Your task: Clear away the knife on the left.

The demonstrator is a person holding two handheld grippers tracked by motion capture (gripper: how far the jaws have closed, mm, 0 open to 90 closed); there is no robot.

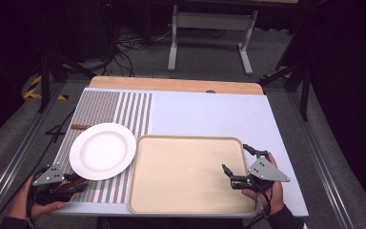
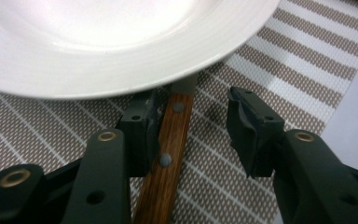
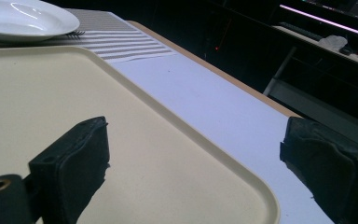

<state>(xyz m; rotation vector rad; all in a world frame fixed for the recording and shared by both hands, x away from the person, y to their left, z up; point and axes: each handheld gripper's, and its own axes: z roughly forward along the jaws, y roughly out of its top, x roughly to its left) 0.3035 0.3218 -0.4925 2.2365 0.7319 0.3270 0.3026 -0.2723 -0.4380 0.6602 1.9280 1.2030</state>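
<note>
While the left gripper [image 2: 189, 135] sits low over the striped placemat [image 2: 279, 65] at the near-left of the table [image 1: 209, 112], its jaws straddle a wooden knife handle [image 2: 165, 170] with two rivets. One pad touches the handle's side, the other stands off with a gap, so the jaws are part-way closed around it, not clamped. Handle lies flat on the placemat; its metal end runs under the rim of the white plate [image 2: 98, 42]. In the high view the left gripper [image 1: 71, 183] is at the plate's near edge, and the plate [image 1: 103, 150] rests on the placemat just beside the tray. A brown end, probably the tip of another utensil handle [image 1: 79, 127], pokes out past the plate's far side; too small to be sure.

Right gripper [image 1: 242, 161] is at the near-right, held in a hand [image 1: 262, 193], jaws wide apart and holding nothing, straddling the right rim of the beige tray [image 1: 171, 143]: one pad over the tray, the other over the bare table. Right gripper view shows the same: tray rim [image 3: 242, 186] runs between the two pads [image 3: 74, 163].
</note>
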